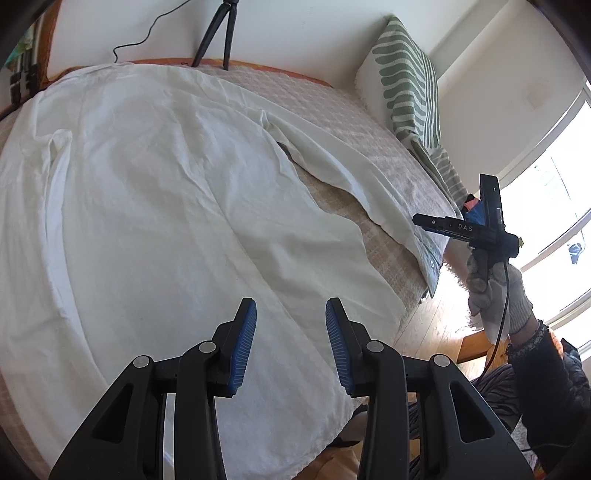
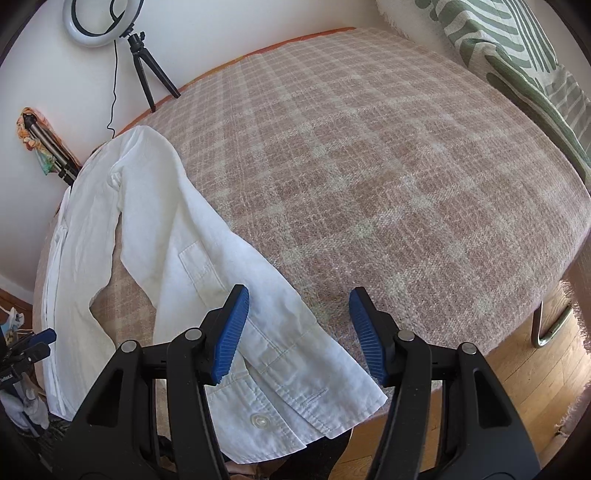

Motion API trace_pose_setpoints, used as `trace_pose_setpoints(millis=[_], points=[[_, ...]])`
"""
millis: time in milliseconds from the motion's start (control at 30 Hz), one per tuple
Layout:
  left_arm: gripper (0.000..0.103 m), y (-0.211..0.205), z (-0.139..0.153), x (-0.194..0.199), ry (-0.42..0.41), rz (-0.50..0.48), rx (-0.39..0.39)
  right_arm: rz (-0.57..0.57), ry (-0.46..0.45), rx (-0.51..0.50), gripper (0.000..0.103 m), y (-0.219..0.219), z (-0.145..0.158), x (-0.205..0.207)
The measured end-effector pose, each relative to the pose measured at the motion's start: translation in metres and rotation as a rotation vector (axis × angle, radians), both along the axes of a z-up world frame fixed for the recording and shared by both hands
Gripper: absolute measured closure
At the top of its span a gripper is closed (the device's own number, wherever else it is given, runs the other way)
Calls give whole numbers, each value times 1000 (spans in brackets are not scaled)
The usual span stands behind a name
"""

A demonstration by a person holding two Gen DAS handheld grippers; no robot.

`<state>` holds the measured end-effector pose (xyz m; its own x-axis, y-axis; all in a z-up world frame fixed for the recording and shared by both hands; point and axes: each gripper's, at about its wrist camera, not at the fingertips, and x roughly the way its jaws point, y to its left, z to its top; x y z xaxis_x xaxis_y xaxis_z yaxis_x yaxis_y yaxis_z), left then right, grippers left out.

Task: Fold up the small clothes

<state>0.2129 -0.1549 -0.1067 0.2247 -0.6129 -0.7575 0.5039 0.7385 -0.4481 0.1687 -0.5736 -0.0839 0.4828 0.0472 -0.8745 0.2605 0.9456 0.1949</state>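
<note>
White shirt (image 1: 155, 206) is spread flat on the bed (image 2: 369, 166), which has a pink plaid blanket on it. The shirt sits on the side of the bed away from the green striped pillow (image 1: 410, 81), w/ one sleeve (image 2: 236, 280) stretched out toward the bed's near edge, cuff and button hanging a bit over that edge. The other sleeve lies next to the shirt body, a gap of blanket showing btwn them.

Left gripper (image 1: 290, 343) hovers over the shirt's lower part, fingers spread, nothing btwn them. Right gripper (image 2: 299, 332) is over the sleeve cuff, fingers spread wide too, not pinching anything. In the left wrist view the right one shows off past the bed's corner, held in a gloved hand (image 1: 495, 288).

Black tripod (image 2: 147, 70) w/ a ring light (image 2: 98, 22) stands at the far side of the bed by the wall.
</note>
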Motion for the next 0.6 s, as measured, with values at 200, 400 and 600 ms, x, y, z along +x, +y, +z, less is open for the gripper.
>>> trace_pose_setpoints(millis=[200,400,600], points=[[66,-1,-4,2,11,7,6,76,2,-97,65,26,-1,1],[66,1,-2,0,-2,11,11,41,-29,47,94,23,6,5],[66,5,-2,-1,-1,17,9,54,-159,176,94,42,44,1]])
